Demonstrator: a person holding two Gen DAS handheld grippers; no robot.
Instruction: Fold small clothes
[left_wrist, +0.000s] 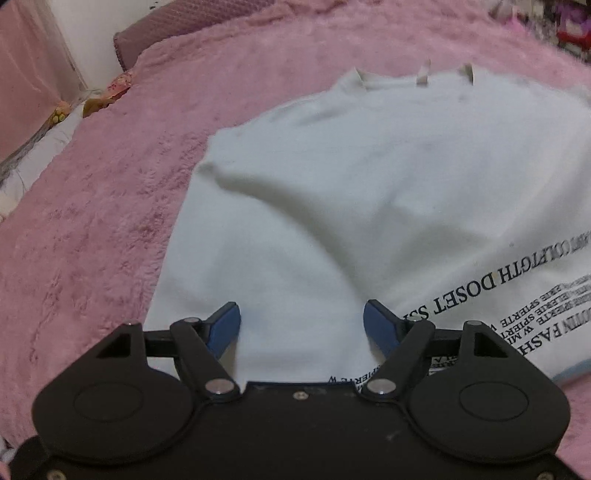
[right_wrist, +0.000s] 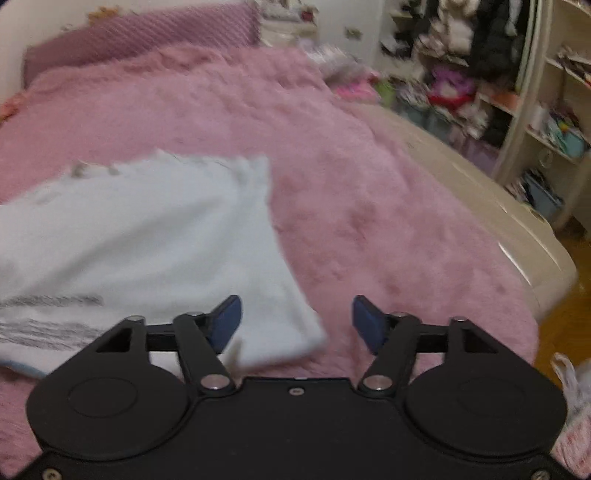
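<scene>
A white garment (left_wrist: 369, 184) with black printed lettering lies on a pink fluffy blanket (left_wrist: 92, 221); a raised wrinkle runs across its middle. My left gripper (left_wrist: 302, 325) is open and empty, its blue pads (left_wrist: 225, 328) over the garment's near left part. In the right wrist view the garment (right_wrist: 147, 229) lies at the left, blurred. My right gripper (right_wrist: 297, 323) is open and empty, over the garment's near right corner (right_wrist: 295, 339) and the blanket (right_wrist: 369, 184).
A purple pillow (right_wrist: 147, 33) lies at the head of the bed. The bed's cream edge (right_wrist: 498, 221) runs along the right, with cluttered shelves (right_wrist: 535, 110) and wooden floor beyond. A white plastic bag (right_wrist: 572, 387) is at the near right.
</scene>
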